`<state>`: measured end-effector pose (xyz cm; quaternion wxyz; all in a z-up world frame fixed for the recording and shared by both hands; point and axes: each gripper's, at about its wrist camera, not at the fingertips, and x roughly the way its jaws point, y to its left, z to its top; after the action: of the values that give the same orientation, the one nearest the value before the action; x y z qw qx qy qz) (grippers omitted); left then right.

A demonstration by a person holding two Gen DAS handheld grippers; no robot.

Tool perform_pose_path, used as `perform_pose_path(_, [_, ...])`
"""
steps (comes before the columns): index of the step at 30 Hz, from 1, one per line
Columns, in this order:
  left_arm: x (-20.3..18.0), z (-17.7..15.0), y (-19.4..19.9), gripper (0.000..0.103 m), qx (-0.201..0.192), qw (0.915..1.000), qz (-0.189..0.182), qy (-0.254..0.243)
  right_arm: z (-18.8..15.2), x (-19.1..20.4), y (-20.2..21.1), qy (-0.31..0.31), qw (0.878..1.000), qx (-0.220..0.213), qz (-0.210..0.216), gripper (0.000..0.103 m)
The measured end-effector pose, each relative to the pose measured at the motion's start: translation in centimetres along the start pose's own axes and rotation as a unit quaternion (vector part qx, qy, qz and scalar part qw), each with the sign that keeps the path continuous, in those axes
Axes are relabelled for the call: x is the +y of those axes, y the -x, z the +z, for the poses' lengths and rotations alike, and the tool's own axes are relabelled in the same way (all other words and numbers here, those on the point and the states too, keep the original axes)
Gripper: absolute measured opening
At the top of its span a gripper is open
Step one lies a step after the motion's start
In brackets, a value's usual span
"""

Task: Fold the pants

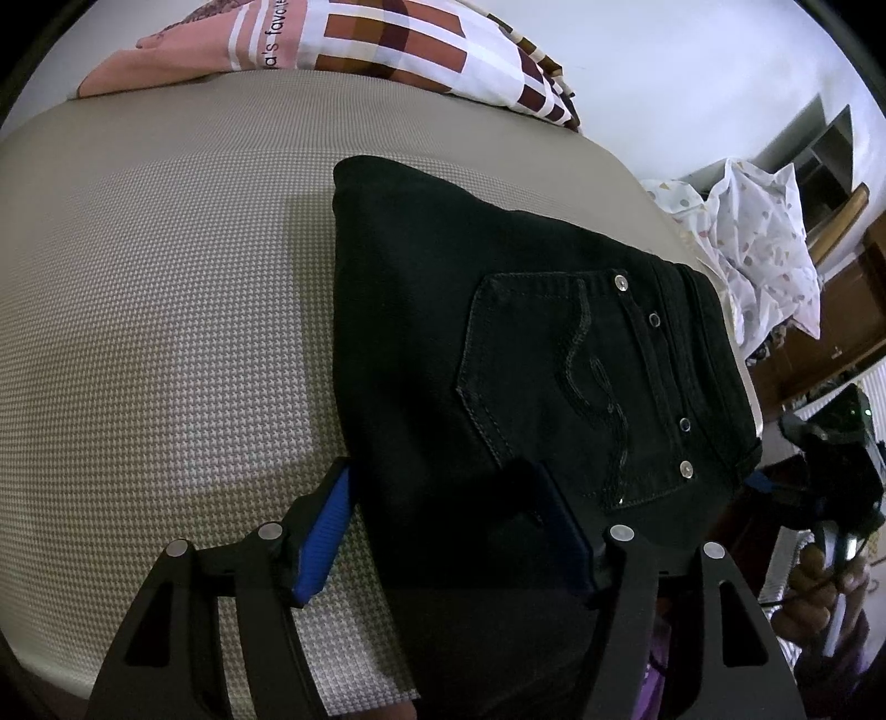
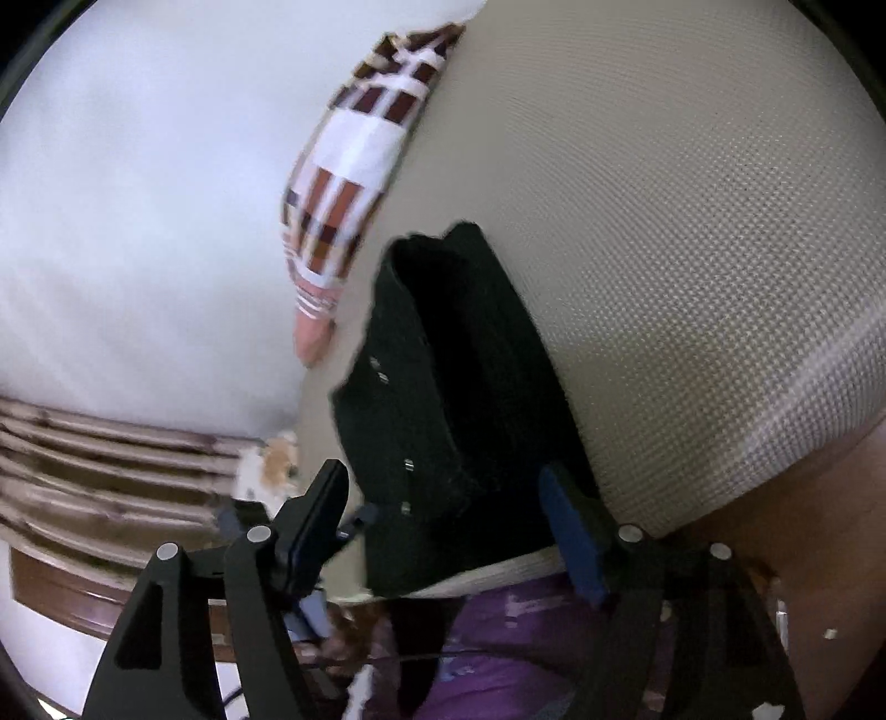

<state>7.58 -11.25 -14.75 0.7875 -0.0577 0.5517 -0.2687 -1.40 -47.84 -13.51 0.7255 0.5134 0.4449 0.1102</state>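
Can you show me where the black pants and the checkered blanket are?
black pants (image 1: 498, 354), left wrist view, on the back pocket.
checkered blanket (image 1: 387, 39), left wrist view, on its brown squares.

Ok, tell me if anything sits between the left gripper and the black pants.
Nothing visible does. The left gripper is open right at the near edge of the folded black pants on the beige mattress, with no other item between them.
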Motion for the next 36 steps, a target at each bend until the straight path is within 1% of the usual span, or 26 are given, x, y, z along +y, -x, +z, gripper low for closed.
perform_pose_path(6, [-0.1,0.0,0.0,0.068,0.001,1.0000,0.001,0.000,-0.2,0.4,-0.4,0.005,1.000,0.009,-0.004,0.070])
perform_pose_path(8, [-0.1,0.0,0.0,0.069,0.000,1.0000,0.002,-0.003,-0.2,0.6,-0.7,0.016,1.000,0.011,-0.013,0.068])
perform_pose_path(9, [-0.3,0.0,0.0,0.069,-0.001,1.0000,0.003,-0.004,-0.2,0.5,-0.9,0.018,1.000,0.012,-0.021,0.059])
perform_pose_path(10, [-0.3,-0.1,0.0,0.069,-0.003,1.0000,0.003,-0.005,-0.1,0.5,-1.3,0.019,0.999,0.017,-0.026,0.044])
perform_pose_path(11, [-0.4,-0.1,0.0,0.069,-0.005,1.0000,0.004,-0.006,-0.1,0.3,-1.8,0.020,0.999,0.030,-0.029,0.032])
perform_pose_path(12, [-0.4,-0.2,-0.1,0.069,-0.006,0.9999,0.005,-0.007,-0.1,0.1,-2.1,0.020,0.999,0.033,-0.031,0.031])
perform_pose_path(13, [-0.5,-0.3,-0.1,0.069,-0.007,0.9999,0.006,-0.009,-0.1,0.2,-2.1,0.024,0.999,0.031,-0.031,0.027])
perform_pose_path(14, [-0.5,-0.3,0.0,0.069,-0.008,0.9999,0.007,-0.010,-0.1,0.4,-1.8,0.029,0.999,0.025,-0.022,0.025])
perform_pose_path(16, [-0.5,-0.2,0.0,0.069,-0.010,0.9999,0.005,-0.009,-0.2,0.6,-1.2,0.020,1.000,0.013,0.010,0.023])
perform_pose_path(17, [-0.5,-0.2,0.1,0.069,-0.010,0.9999,0.001,-0.008,-0.3,1.0,-0.8,0.022,1.000,0.007,0.019,0.022])
perform_pose_path(20, [-0.8,-0.1,0.1,0.069,-0.015,0.9998,0.003,-0.014,-0.4,1.2,0.0,0.043,0.999,-0.009,0.013,0.022])
perform_pose_path(21, [-0.8,0.0,-0.1,0.069,-0.014,0.9997,0.006,-0.017,-0.3,0.1,-0.3,0.033,0.999,-0.009,0.006,0.021])
perform_pose_path(22, [-0.8,0.0,-0.3,0.069,-0.012,0.9998,0.007,-0.017,-0.2,-1.4,-0.9,0.008,1.000,-0.003,0.004,0.022])
perform_pose_path(24, [-0.5,-0.1,-0.3,0.069,-0.016,0.9998,0.004,-0.013,-0.3,-2.6,-1.4,-0.005,1.000,0.002,0.015,0.021])
perform_pose_path(27, [-0.4,0.0,-0.1,0.069,-0.015,0.9998,0.006,-0.008,0.0,-2.0,-1.3,0.004,1.000,0.008,0.021,0.025])
perform_pose_path(28, [-0.3,0.1,0.1,0.069,-0.015,0.9998,0.008,-0.006,-0.1,-2.0,-1.3,0.004,1.000,0.008,0.023,0.029])
perform_pose_path(31, [0.1,0.3,1.1,0.069,-0.026,0.9996,0.009,0.002,0.0,-2.1,-1.2,-0.006,0.999,0.010,0.031,0.034])
perform_pose_path(34, [0.8,1.0,2.3,0.069,-0.049,0.9986,0.017,0.007,0.3,-2.0,-1.0,-0.009,0.999,0.012,0.030,0.035])
perform_pose_path(36, [1.5,1.5,2.7,0.069,-0.049,0.9983,0.028,0.012,0.3,-1.6,-0.9,0.003,1.000,0.015,0.018,0.035])
